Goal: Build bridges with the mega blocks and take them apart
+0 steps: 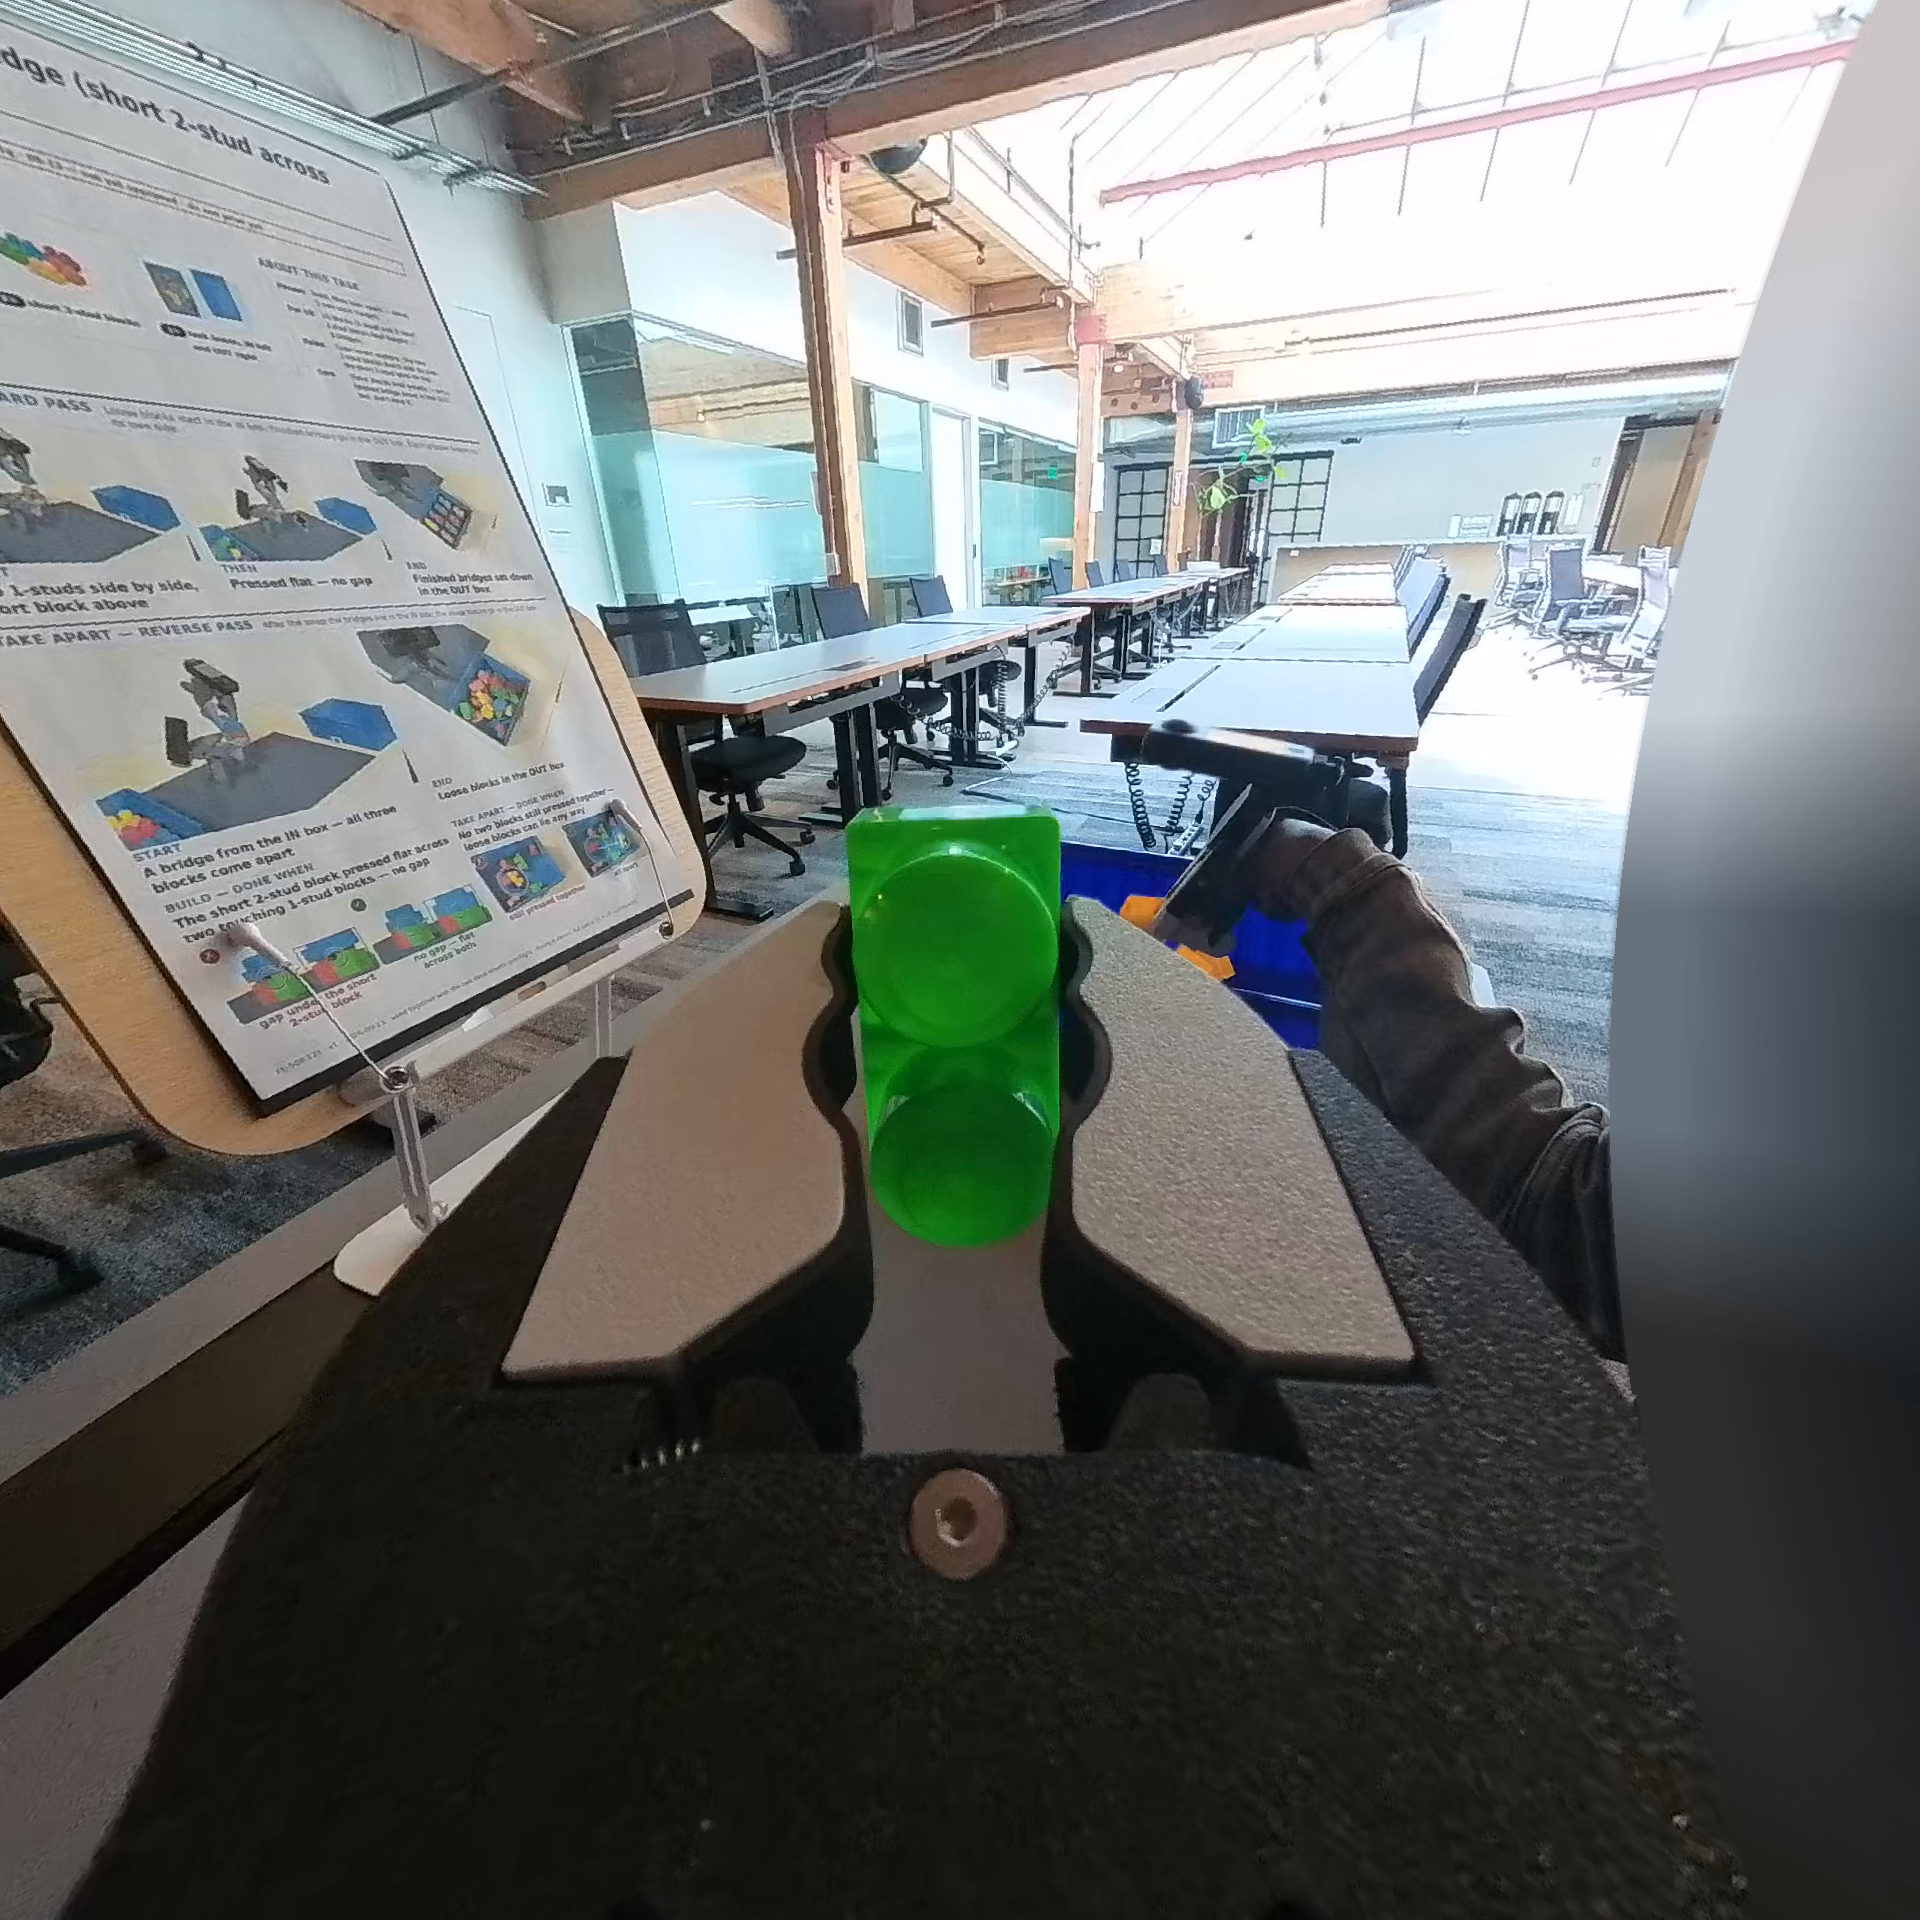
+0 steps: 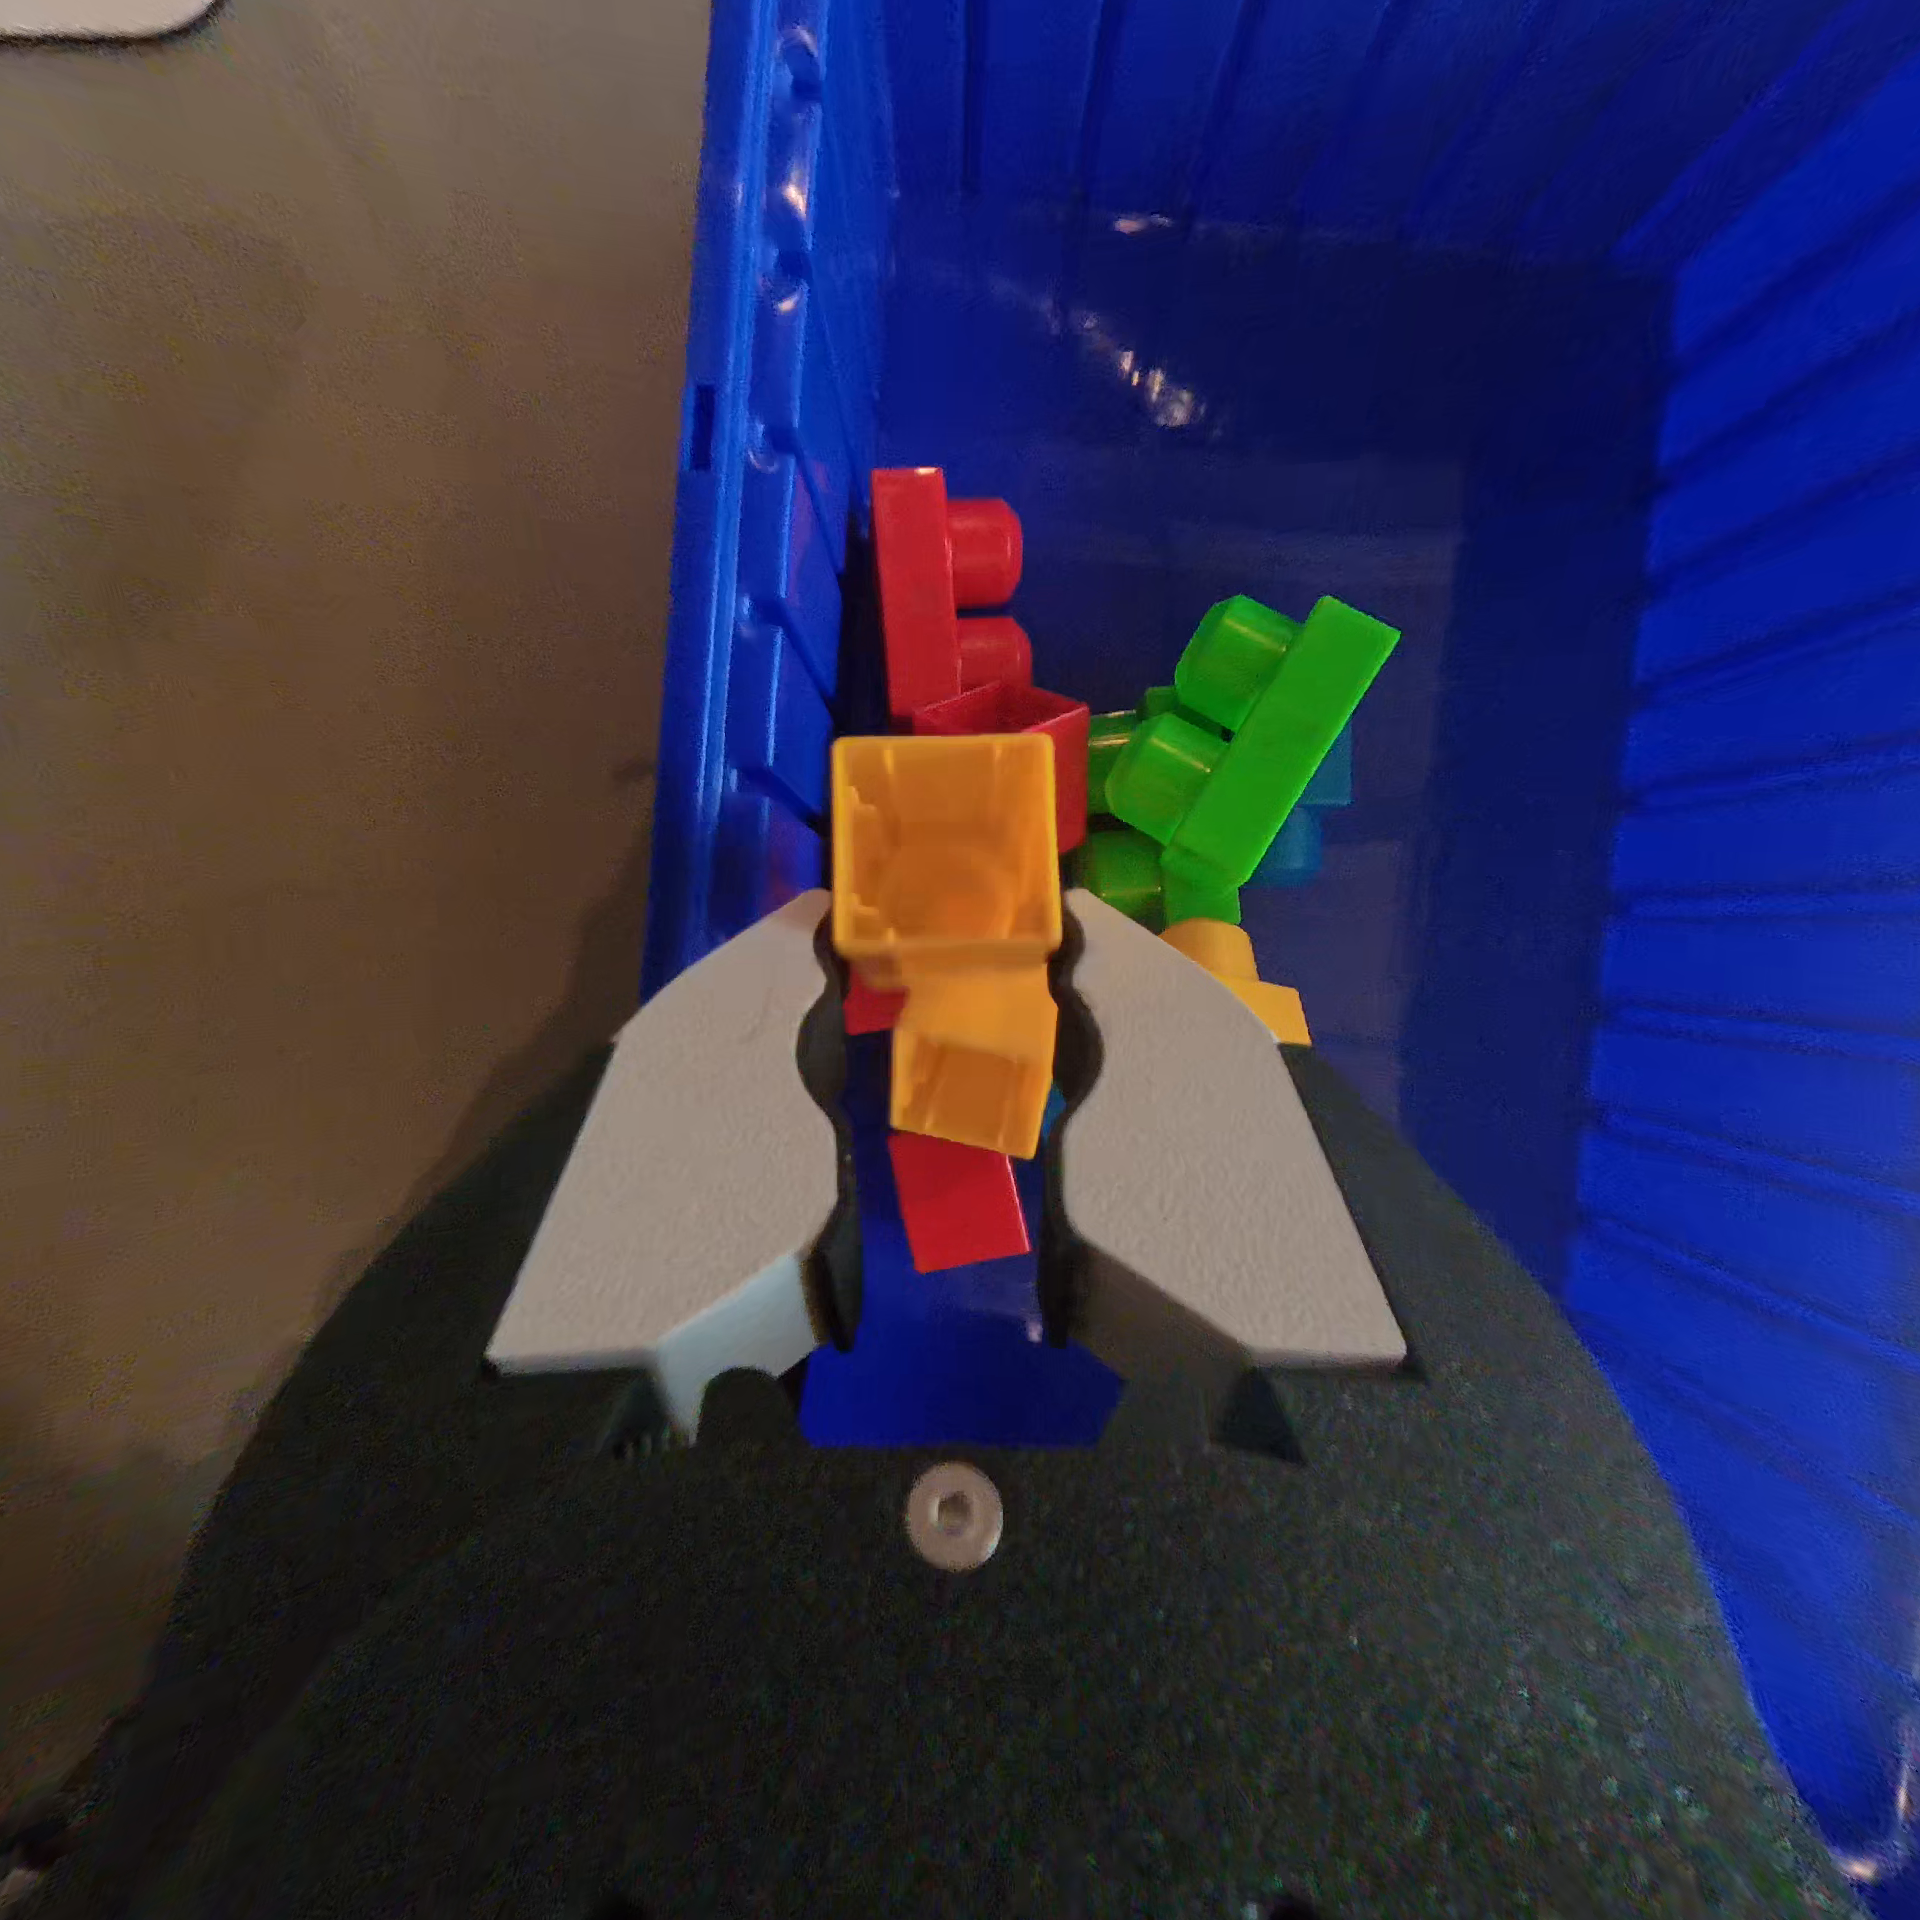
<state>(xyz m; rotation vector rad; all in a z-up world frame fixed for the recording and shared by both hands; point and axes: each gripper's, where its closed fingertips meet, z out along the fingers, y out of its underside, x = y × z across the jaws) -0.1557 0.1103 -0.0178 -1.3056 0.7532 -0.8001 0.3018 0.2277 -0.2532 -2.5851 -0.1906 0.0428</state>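
Left gripper [image 1: 956,997] first: your fingers are clamped on a green block [image 1: 954,1029], studs toward camera, held in the air; instruction sheet [image 1: 281,582] at 10 o'clock.

Right gripper [image 2: 948,925]: fingers pinch an orange block [image 2: 945,862], hollow side up, inside the blue bin [image 2: 1766,831]; green pieces [image 2: 1236,748] at 2 o'clock, red [image 2: 914,592] at 12. Light, stiff, slick plastic; grip flat side walls, not studs.

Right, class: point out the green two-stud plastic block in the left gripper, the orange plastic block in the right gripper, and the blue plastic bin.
green two-stud plastic block [image 1: 951,1023]: left wrist view, between its studs.
orange plastic block [image 2: 951,862]: right wrist view, hollow underside.
blue plastic bin [image 2: 1766,831]: right wrist view, ribbed side wall.
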